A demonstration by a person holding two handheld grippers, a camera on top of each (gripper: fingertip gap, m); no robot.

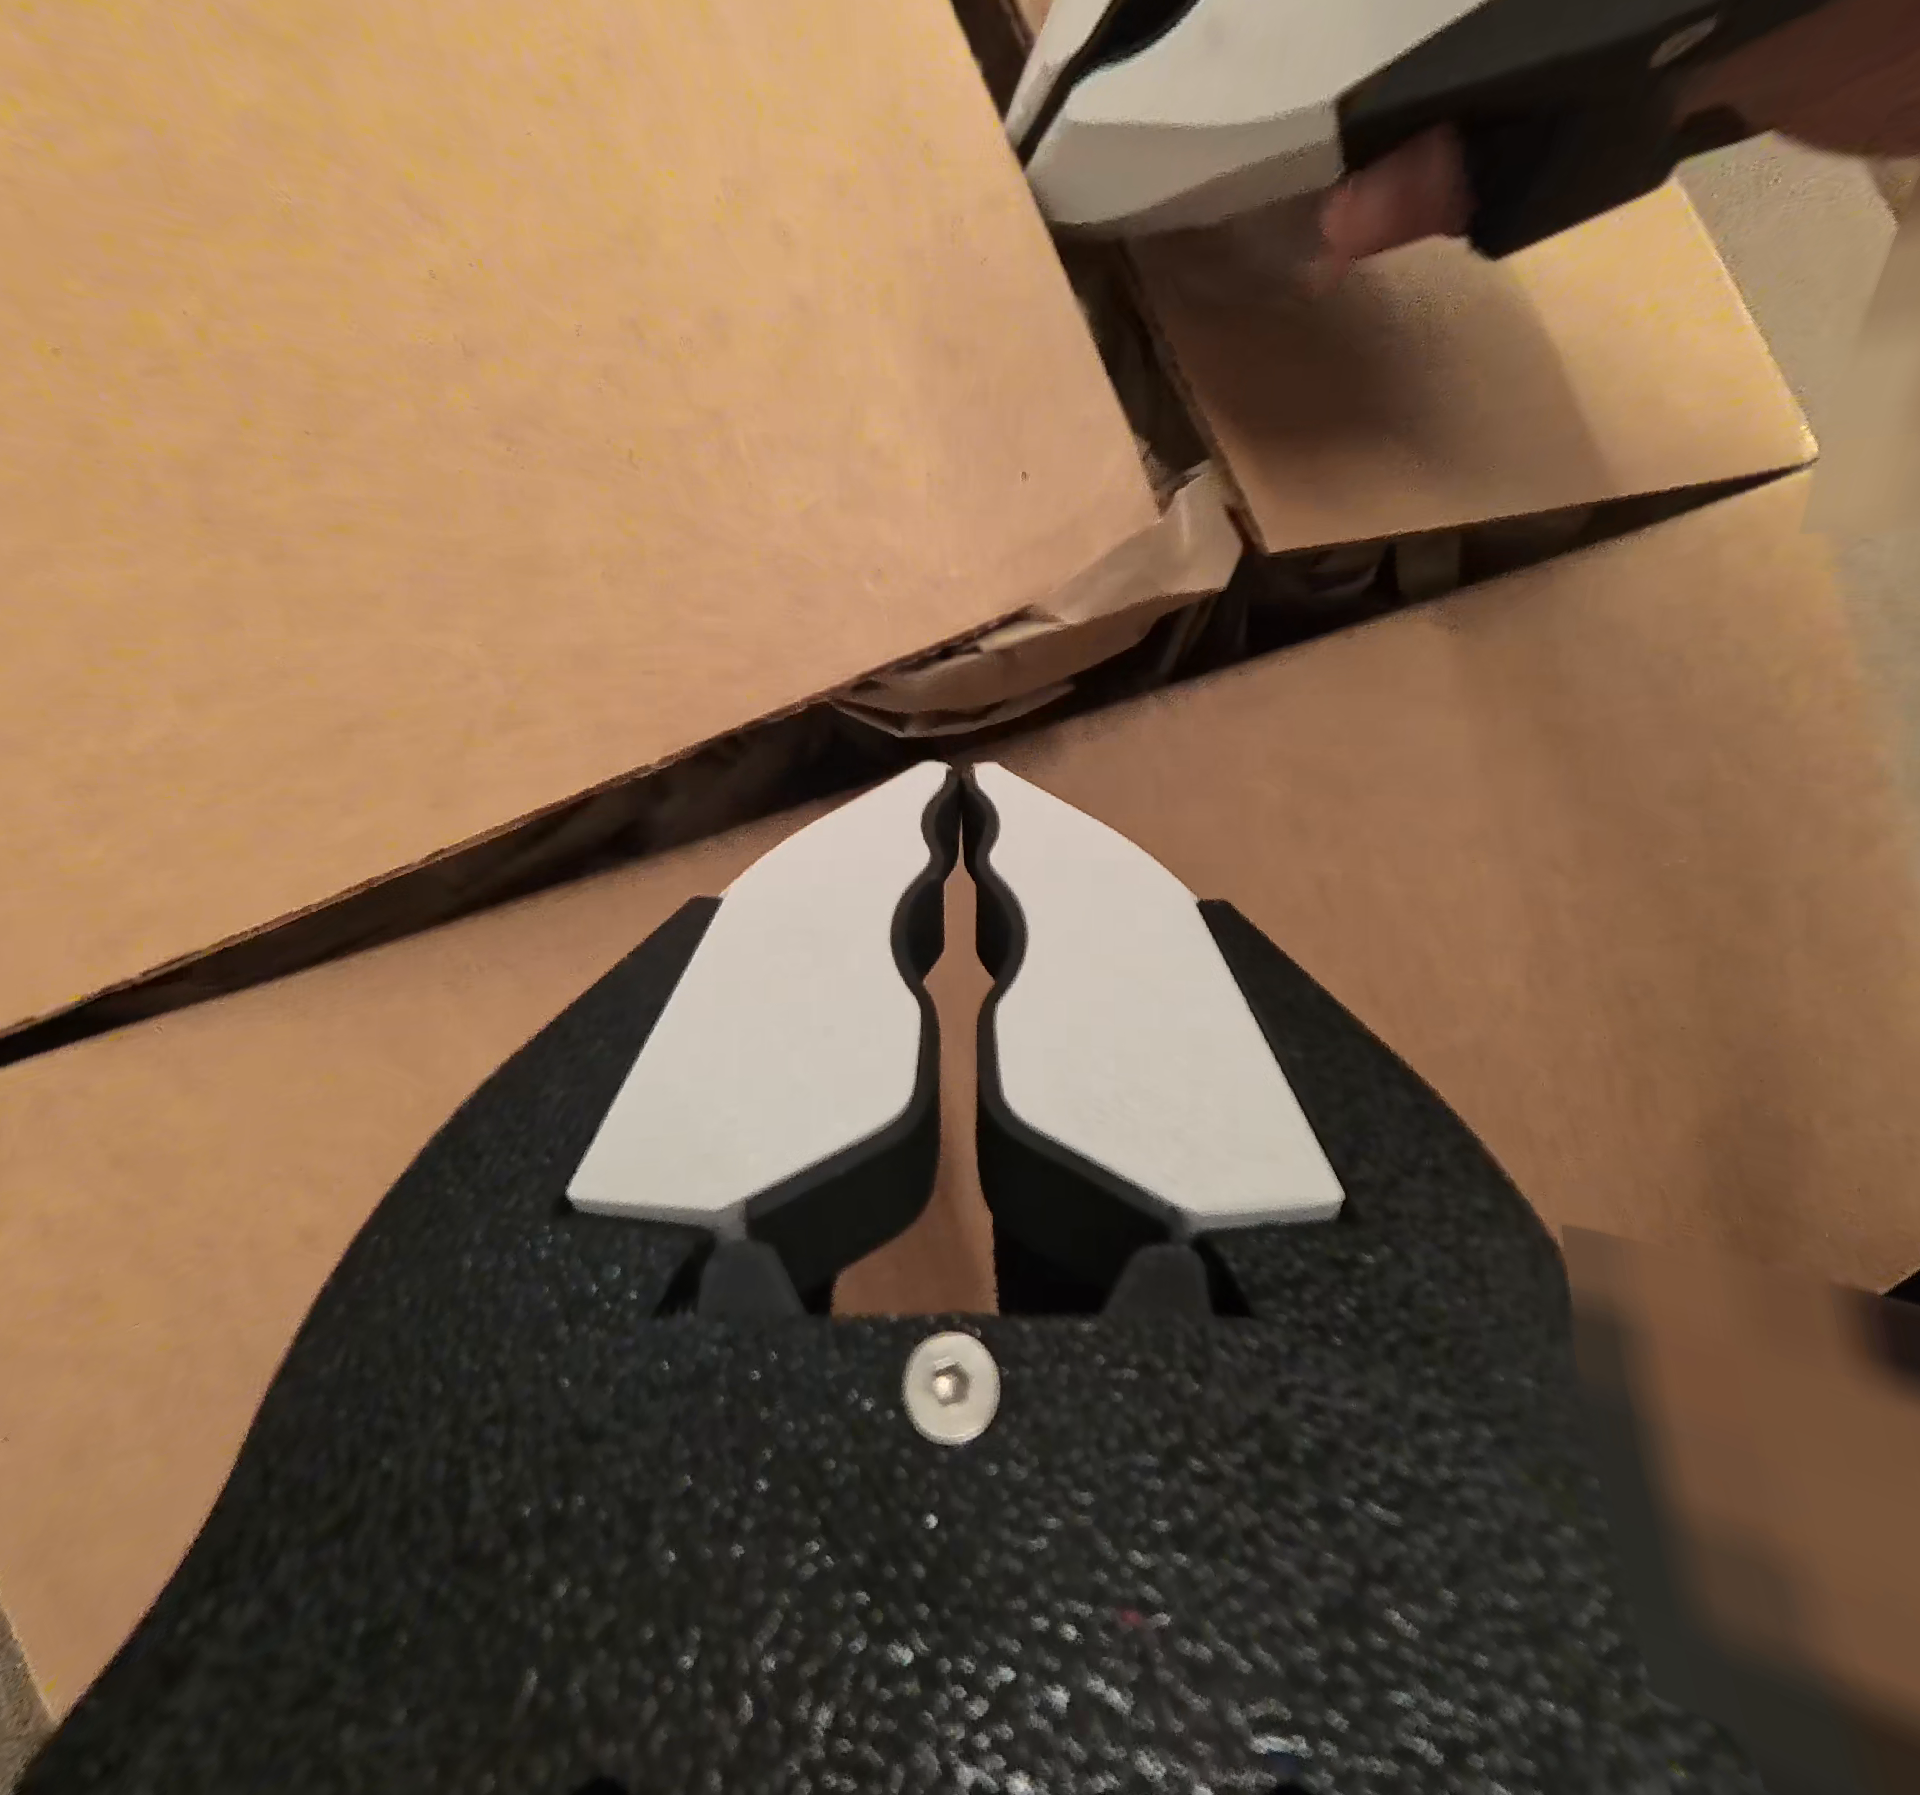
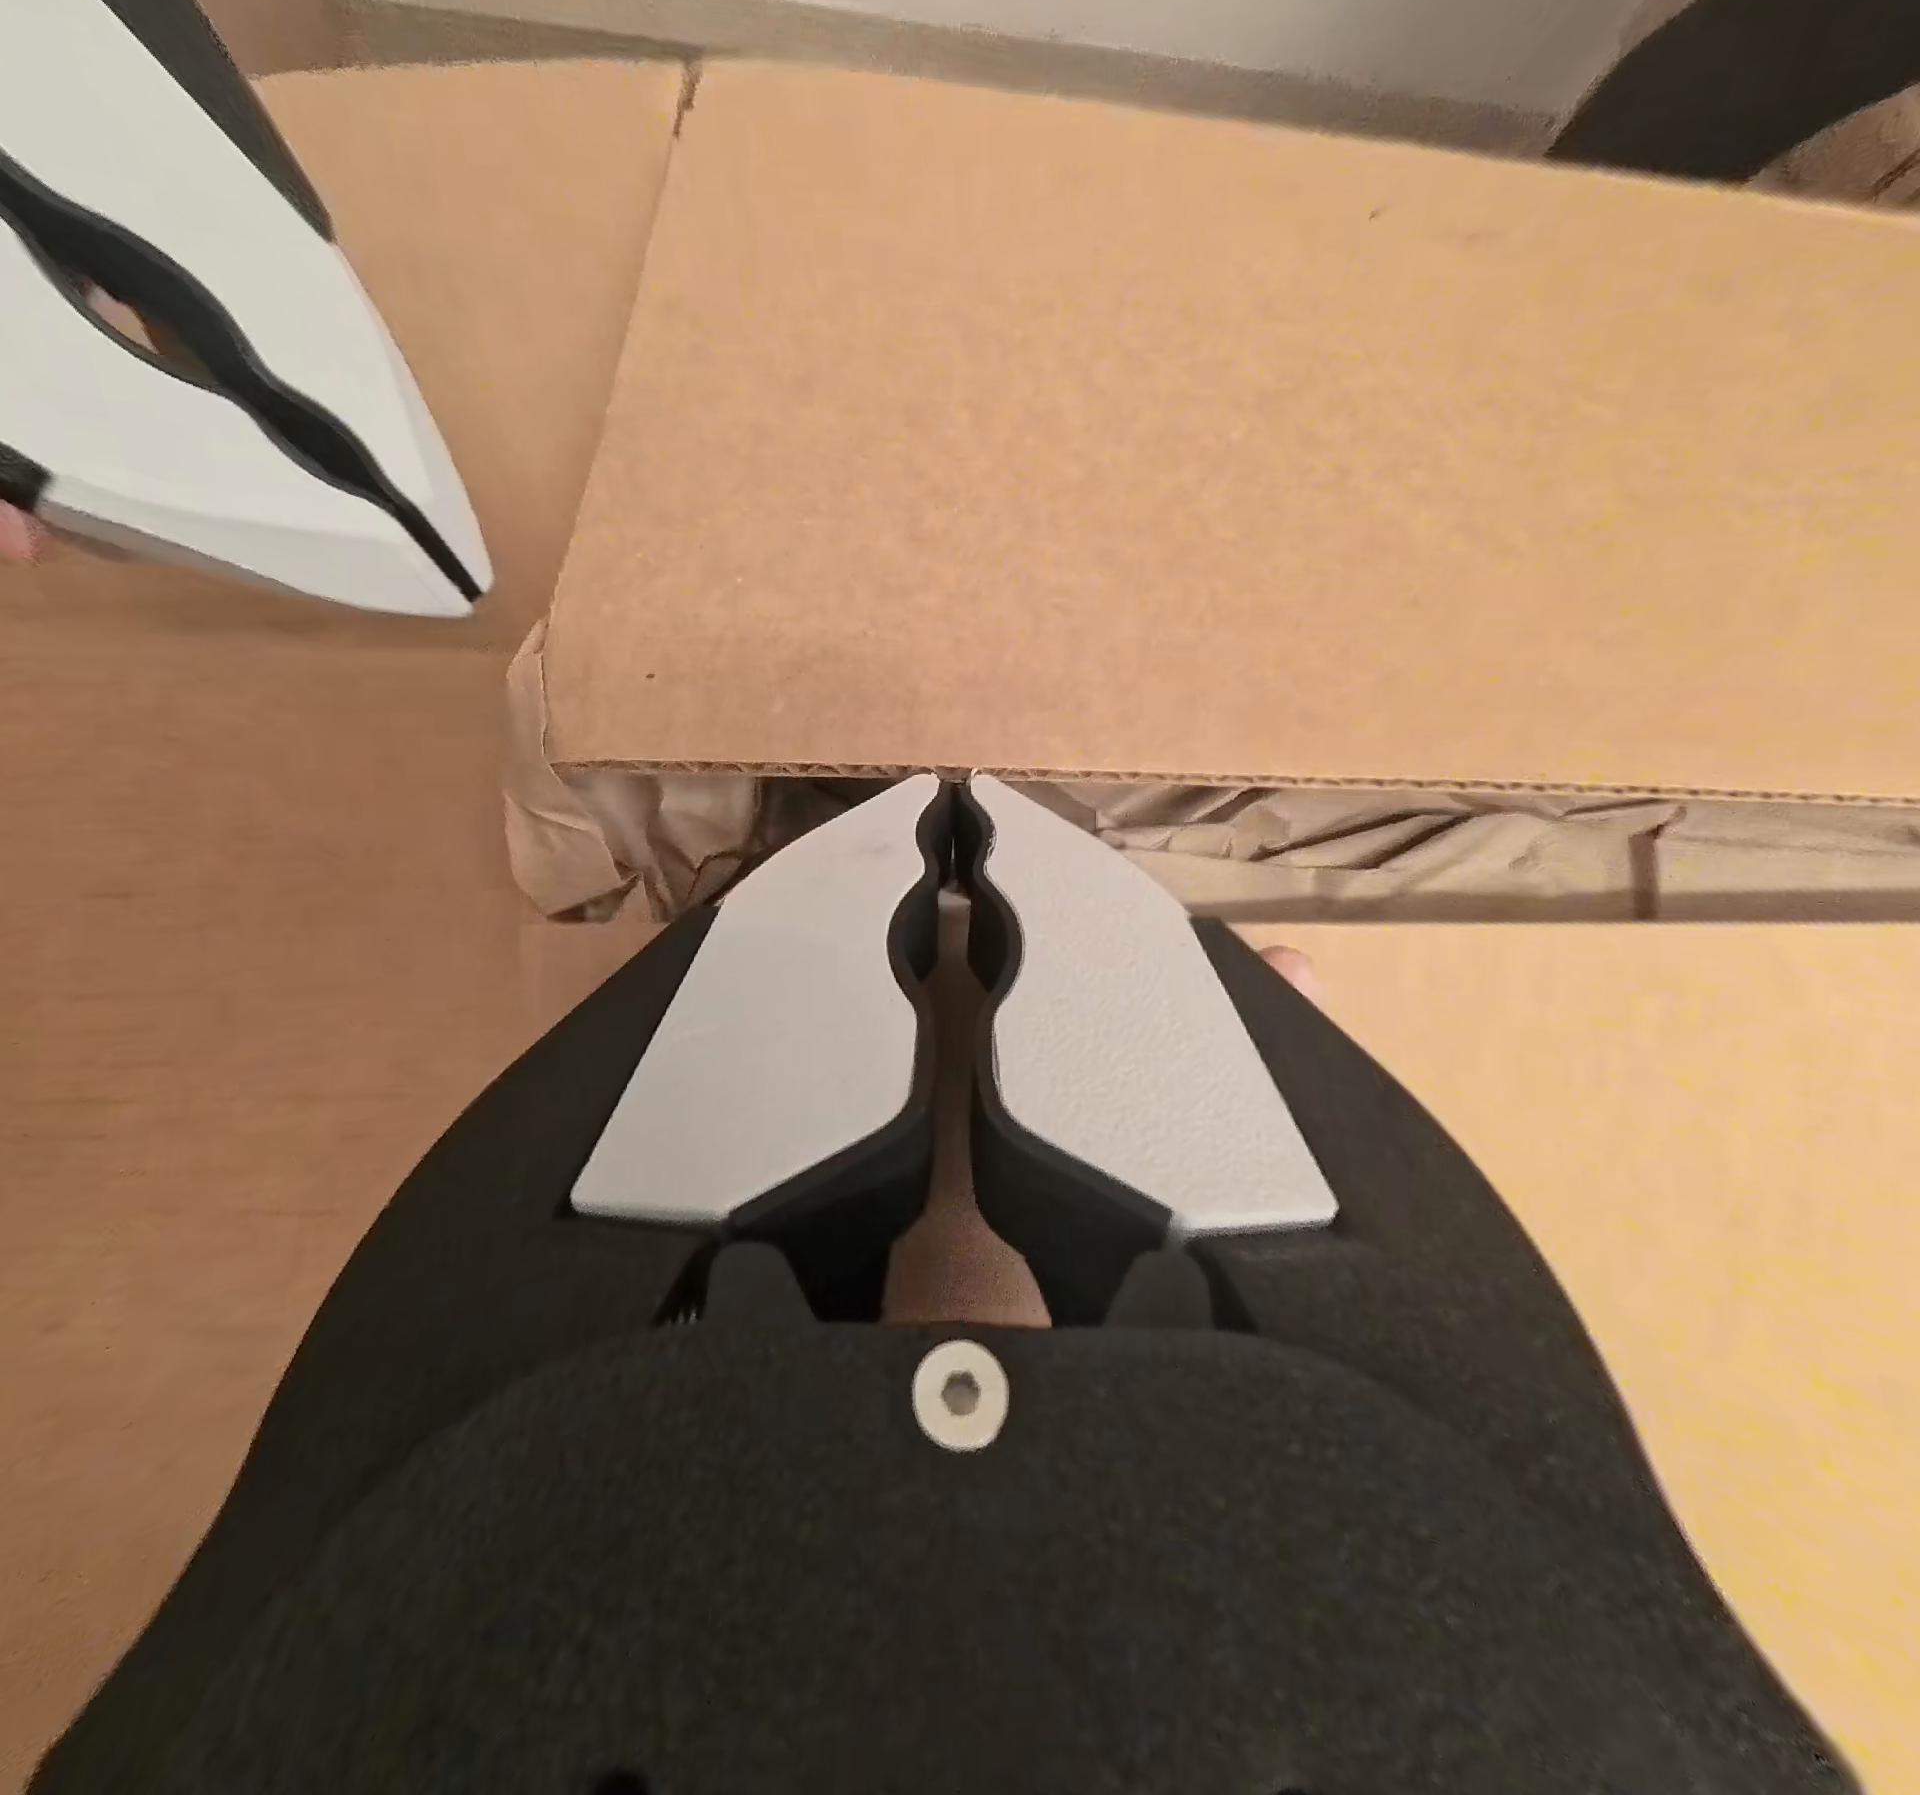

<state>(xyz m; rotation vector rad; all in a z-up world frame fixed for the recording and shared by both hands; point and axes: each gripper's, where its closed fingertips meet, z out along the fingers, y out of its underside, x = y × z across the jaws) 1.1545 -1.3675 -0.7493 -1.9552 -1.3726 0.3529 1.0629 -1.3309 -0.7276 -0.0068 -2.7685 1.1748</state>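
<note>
Brown corrugated cardboard box [image 1: 520, 291] lies beneath both tongs, its flaps partly folded over crumpled brown packing paper [image 2: 1351, 841]. The left gripper [image 1: 958, 774] hovers over the near flap, pinched together and empty. The right gripper [image 2: 951, 784], likewise closed and empty, touches the raised flap's edge.

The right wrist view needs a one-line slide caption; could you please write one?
Shut right gripper tip at a cardboard box flap edge, crumpled packing paper beneath, left gripper nearby.
</note>
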